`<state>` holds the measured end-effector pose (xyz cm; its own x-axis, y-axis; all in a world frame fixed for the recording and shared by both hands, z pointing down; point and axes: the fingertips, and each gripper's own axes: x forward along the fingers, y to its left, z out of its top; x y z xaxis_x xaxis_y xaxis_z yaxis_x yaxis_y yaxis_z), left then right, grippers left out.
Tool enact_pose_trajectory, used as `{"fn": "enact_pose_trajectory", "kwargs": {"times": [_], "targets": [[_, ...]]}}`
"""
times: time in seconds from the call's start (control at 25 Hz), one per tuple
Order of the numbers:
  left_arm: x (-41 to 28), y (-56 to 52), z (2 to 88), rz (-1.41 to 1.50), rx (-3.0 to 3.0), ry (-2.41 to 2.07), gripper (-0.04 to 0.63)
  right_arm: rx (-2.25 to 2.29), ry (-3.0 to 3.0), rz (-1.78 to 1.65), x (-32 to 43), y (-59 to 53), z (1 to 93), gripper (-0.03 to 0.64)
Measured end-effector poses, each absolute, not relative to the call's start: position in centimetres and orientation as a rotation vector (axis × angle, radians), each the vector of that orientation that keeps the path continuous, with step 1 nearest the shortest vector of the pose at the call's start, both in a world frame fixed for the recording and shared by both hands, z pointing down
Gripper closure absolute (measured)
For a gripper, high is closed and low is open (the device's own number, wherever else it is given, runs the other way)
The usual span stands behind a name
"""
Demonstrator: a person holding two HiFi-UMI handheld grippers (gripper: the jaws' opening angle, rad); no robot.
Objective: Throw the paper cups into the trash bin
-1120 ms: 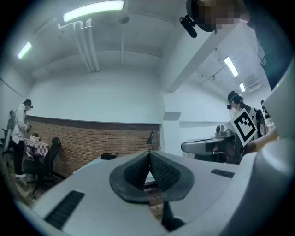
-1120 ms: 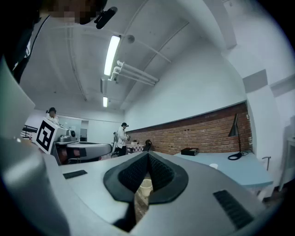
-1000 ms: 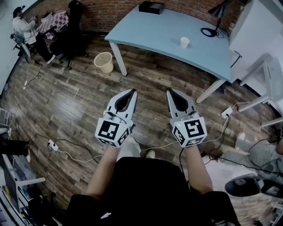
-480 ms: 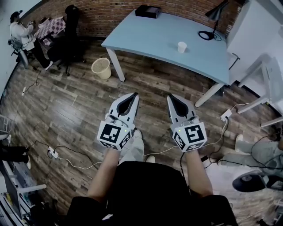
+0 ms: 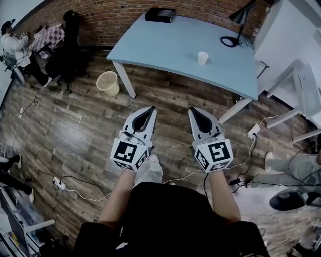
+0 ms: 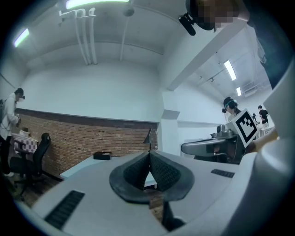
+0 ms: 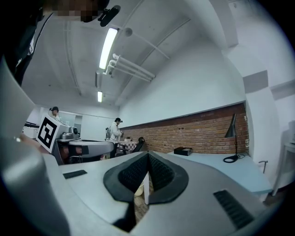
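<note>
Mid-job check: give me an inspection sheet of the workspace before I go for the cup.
Surface: blue table, carrying three things.
Job's things: one paper cup upright on the table; trash bin on the floor beside the table's left leg.
Clutter: desk lamp and black box along the table's far edge.
Grippers: left gripper and right gripper both shut, empty, side by side, short of the table.
Cables: power strip with leads on the floor at left; second strip by the right table leg.
Surroundings: wood floor, brick wall, office chair, a person at far left.
</note>
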<state>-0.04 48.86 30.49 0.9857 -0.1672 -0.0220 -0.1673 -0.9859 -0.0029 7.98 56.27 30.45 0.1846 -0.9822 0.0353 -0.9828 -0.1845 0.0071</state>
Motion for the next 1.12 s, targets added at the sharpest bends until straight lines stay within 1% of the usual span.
{"fn": "enact_pose_trajectory", "kwargs": {"times": [0.52, 1.12], "targets": [[4.0, 40.4, 29.4, 0.062, -3.157, 0.186, 0.586, 2.426, -1.913, 0.052, 11.8, 47.6, 29.8, 0.612], [6.5, 31.3, 29.9, 0.067, -3.187, 0.092, 0.586, 2.474, -1.824, 0.079, 14.4, 38.9, 29.9, 0.612]]}}
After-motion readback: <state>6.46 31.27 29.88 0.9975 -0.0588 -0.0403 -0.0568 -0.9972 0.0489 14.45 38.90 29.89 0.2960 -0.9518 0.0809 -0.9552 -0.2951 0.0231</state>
